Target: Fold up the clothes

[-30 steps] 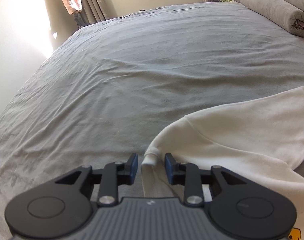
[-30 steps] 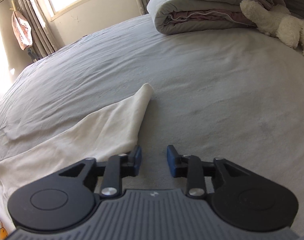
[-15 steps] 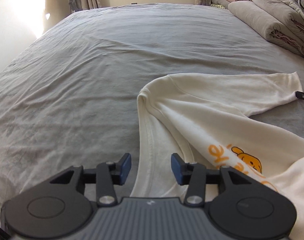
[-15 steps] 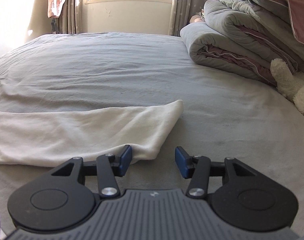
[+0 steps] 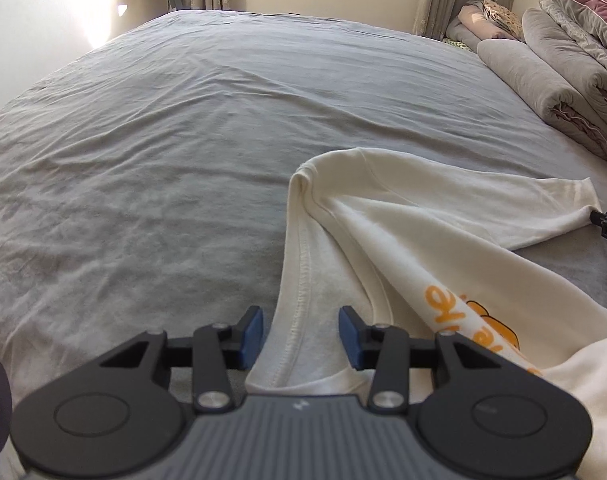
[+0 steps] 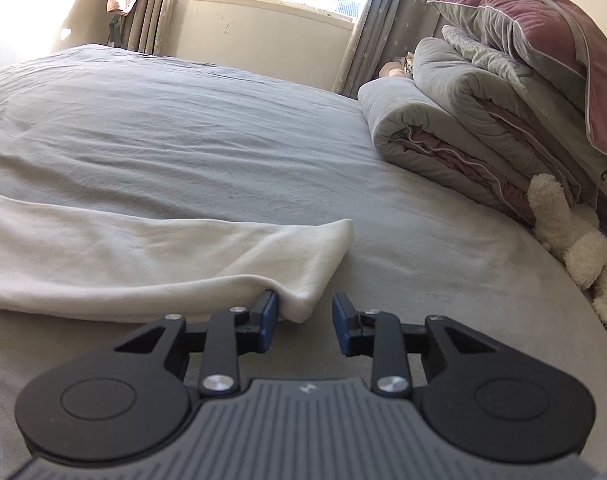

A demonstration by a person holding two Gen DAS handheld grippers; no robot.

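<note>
A wide bed under a grey sheet (image 5: 163, 152) is filling both views, with folded quilts (image 6: 483, 120) stacked at its right edge. The cream sweatshirt (image 5: 383, 216) is lying across the near side of the bed. I am holding my left gripper (image 5: 301, 334) over its stitched hem; its jaws are closing a little with the hem between them, the pads not pressing on it. My right gripper (image 6: 305, 320) is sitting at the cuff end of the sleeve (image 6: 183, 256); its jaws are closing, the cuff corner touching the left pad only.
</note>
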